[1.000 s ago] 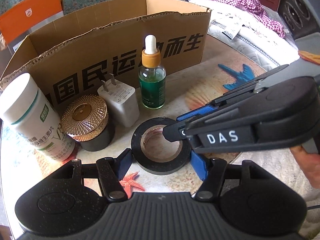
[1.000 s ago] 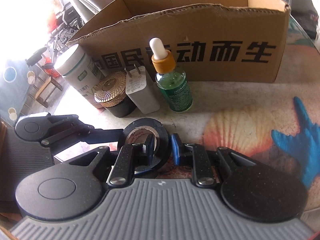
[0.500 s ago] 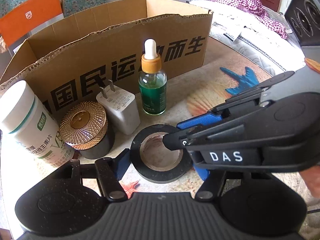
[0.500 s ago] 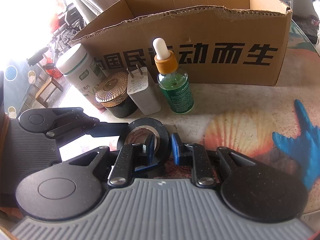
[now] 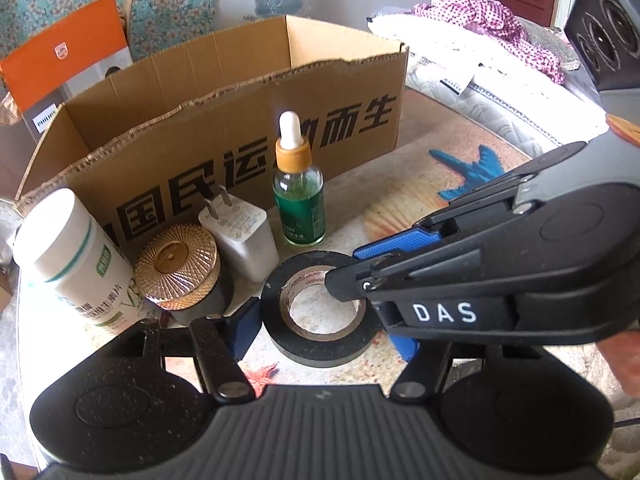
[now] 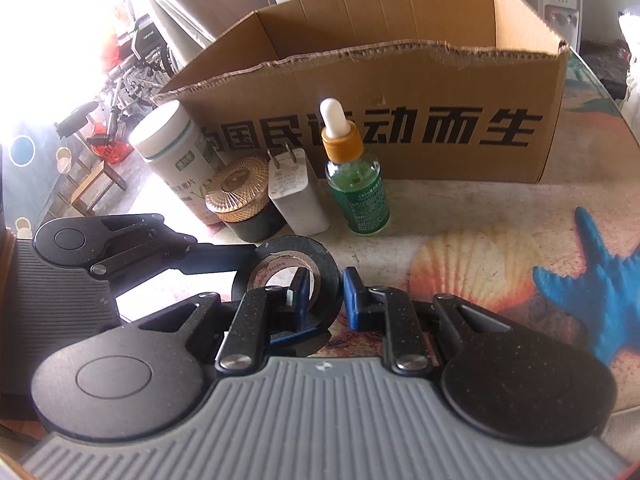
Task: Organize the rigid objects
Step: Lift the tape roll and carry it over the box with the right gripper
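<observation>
A black tape roll point(image 5: 320, 352) point(image 6: 320, 264) sits low over the shell-print table. My left gripper point(image 5: 326, 324) straddles it, its blue pads against the roll's outer sides. One of its fingers point(image 6: 208, 258) reaches the roll's far edge in the right wrist view. My right gripper point(image 6: 325, 294) point(image 5: 344, 270) comes in from the right and is shut on the roll's wall, one finger in the hole and one outside. Behind stand a green dropper bottle point(image 5: 298, 208), a white charger point(image 5: 240, 236), a gold-lidded jar point(image 5: 178, 268) and a white pill bottle point(image 5: 72, 256).
An open cardboard box point(image 5: 240, 120) point(image 6: 440, 92) with black lettering stands right behind the row of items. Bare tabletop point(image 6: 460, 264) lies to the right of the tape. Bedding point(image 5: 500, 80) and a speaker point(image 5: 608, 32) are beyond the table's right side.
Both grippers keep their hold on the tape roll. The box and the row of items sit slightly lower in both views, and more of the box's inside shows.
</observation>
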Motion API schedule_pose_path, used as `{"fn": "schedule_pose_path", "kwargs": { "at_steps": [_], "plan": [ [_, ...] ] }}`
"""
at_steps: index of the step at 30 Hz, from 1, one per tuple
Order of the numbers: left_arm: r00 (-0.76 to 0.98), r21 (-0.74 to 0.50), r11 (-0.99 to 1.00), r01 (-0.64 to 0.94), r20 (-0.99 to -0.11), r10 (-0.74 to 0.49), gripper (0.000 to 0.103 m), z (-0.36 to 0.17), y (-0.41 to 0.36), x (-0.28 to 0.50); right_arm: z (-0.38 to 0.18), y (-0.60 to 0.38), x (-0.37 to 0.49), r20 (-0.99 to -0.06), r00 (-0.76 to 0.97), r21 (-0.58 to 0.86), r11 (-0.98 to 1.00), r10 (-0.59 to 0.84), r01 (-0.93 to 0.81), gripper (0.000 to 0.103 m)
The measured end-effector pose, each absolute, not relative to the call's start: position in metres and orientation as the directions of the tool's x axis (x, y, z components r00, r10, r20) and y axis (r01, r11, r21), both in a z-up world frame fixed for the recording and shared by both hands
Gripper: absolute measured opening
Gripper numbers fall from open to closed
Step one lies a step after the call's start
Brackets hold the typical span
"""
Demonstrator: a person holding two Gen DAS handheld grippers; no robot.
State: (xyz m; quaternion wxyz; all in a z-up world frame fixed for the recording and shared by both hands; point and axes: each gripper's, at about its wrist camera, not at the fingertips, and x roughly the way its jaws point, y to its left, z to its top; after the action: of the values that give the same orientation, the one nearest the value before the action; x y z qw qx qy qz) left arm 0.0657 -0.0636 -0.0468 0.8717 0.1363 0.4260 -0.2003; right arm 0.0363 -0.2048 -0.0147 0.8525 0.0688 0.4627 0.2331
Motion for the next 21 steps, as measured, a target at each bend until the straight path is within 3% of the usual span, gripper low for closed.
{"fn": "schedule_pose_path", "kwargs": {
  "at_steps": [11, 21],
  "plan": [
    [0.632, 0.099, 0.892, 0.442, -0.740, -0.231, 0.067, -0.012, -0.061, 0.049, 0.023, -0.201, 0.022, -0.709, 0.537, 0.284, 0.882, 0.457, -0.376, 0.017],
    [0.757, 0.153, 0.903, 0.401, -0.611, -0.233, 0.068, 0.057, -0.049, 0.057, 0.100, -0.200, 0.030, -0.590, 0.641, 0.213, 0.860, 0.491, -0.464, 0.017]
  ]
}}
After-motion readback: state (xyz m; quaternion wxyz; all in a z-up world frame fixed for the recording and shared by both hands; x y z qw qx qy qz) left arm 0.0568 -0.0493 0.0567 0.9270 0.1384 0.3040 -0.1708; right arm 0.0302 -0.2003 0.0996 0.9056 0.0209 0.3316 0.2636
